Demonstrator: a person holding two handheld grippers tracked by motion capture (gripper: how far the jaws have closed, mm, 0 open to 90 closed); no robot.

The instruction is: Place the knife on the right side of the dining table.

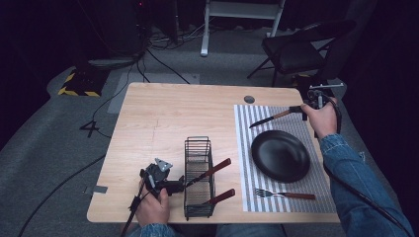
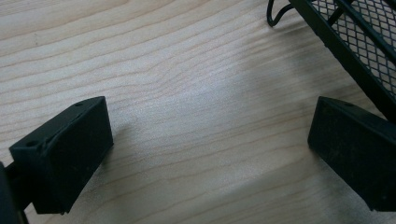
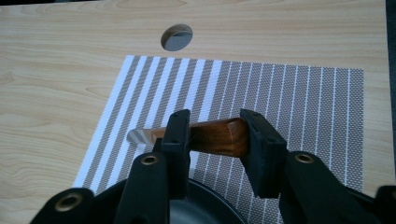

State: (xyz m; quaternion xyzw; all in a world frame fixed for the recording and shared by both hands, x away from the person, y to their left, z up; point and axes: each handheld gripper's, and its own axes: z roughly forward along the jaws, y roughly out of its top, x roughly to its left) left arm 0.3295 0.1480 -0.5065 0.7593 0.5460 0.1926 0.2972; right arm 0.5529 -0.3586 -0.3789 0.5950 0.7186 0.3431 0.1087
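A knife (image 1: 273, 117) with a wooden handle (image 3: 219, 136) lies aslant on the far part of the striped placemat (image 1: 245, 148), blade pointing left. My right gripper (image 1: 302, 109) is at its handle end. In the right gripper view the jaws (image 3: 215, 135) stand apart, open. The handle lies across the gap and runs behind one jaw, so no pad presses it. My left gripper (image 1: 180, 183) rests low near the table's front edge, just left of the black wire caddy (image 1: 198, 148). Its jaws (image 2: 210, 154) are open wide over bare wood.
The caddy (image 2: 359, 42) holds two wood-handled utensils (image 1: 212, 170). A black plate (image 1: 280, 155) sits mid-placemat, and its rim (image 3: 201, 210) lies just below the right jaws. A fork (image 1: 284, 194) lies at the mat's front. A cable hole (image 3: 176, 38) lies beyond the mat, a chair (image 1: 301, 47) past the table.
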